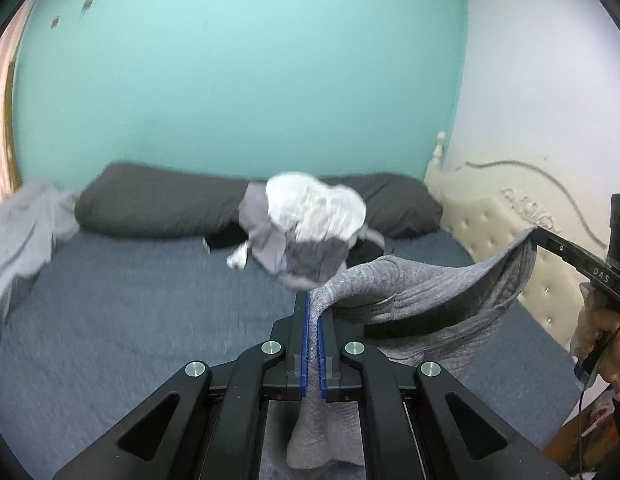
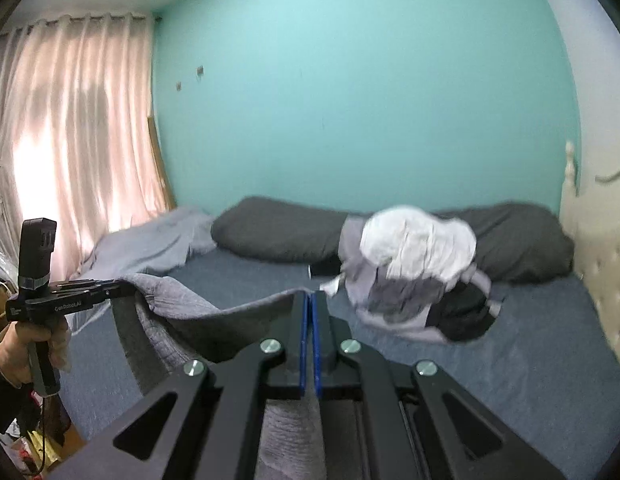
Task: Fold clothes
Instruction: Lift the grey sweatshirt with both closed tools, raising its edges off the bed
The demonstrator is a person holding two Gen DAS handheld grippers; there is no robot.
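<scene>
Grey garment (image 1: 422, 292) lifted between both claws

Left claw (image 1: 313, 308) and right claw (image 2: 310, 300) each grasp an edge; pulling apart evenly should remove the sag between them.

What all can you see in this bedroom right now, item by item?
Grey knit garment: one, heather grey, stretched in the air between the two grippers.
Heap of unfolded clothes: one, white, grey and black, on the bed in front of the pillow.
Long dark grey pillow: one, along the turquoise wall.
Blue-grey bed sheet: one, covers the mattress.
Light grey blanket: one, bunched at the bed's curtain end.
Pink curtain: one, over the window.
Cream tufted headboard: one, opposite end.
Left gripper: black, blue pads, shut on the garment.
Right gripper: same, shut on the garment.
Hands: two, holding the handles.
</scene>
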